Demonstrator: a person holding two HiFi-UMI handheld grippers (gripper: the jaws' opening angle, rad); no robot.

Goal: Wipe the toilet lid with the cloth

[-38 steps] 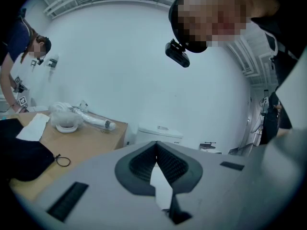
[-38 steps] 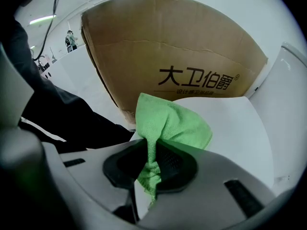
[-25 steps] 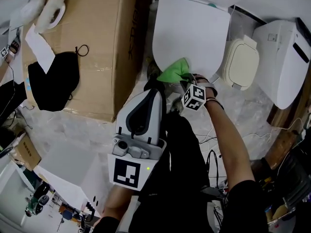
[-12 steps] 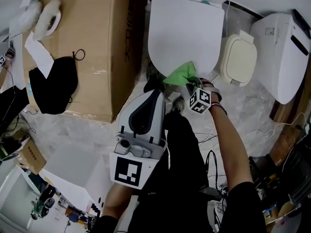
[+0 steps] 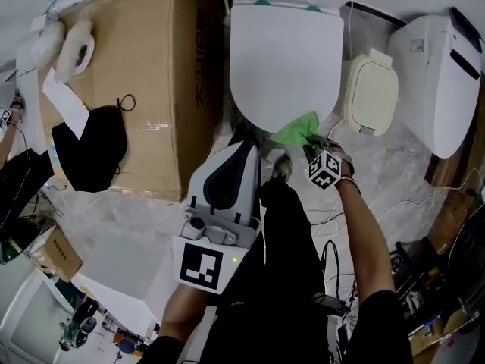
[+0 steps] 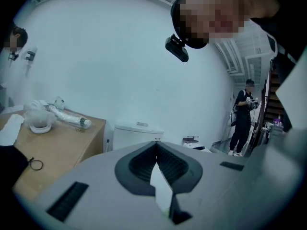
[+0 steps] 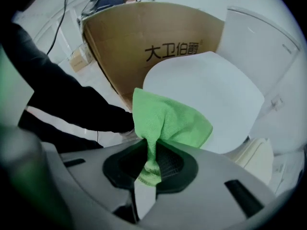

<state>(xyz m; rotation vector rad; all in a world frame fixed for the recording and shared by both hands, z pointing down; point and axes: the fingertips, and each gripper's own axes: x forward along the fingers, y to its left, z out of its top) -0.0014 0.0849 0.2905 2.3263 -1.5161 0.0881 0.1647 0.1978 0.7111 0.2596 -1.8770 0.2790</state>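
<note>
A: Where is the cloth [image 5: 297, 130] right now?

B: Pinched in the right gripper [image 5: 309, 149]. Its jaws are closed on a bunched fold of the green fabric, and the rest fans out ahead of them at the front rim of the toilet lid [image 5: 282, 59]. In the right gripper view the cloth [image 7: 165, 123] overlaps the lid's near edge, but I can't say for sure whether it presses flat on the surface.

A: And the other one?

B: The left gripper [image 5: 239, 149] is held back beside the person's leg, with its jaws together on nothing (its own view looks up at a white wall and the tank [image 6: 136, 131], not down at the lid).

A: So which way does the wipe have to go?

B: The lid is down, and nearly all of its bare white surface lies beyond the right jaws, away from the person. Its long axis runs from the rounded front rim, where the cloth is, back to the hinge by the tank. The cloth sits at the right-hand corner of that rim. I'd judge the stroke calls for pushing forward along the axis and drifting left toward the cardboard box [image 5: 121, 67] — a job for the right arm, which is much the nearer.
</note>
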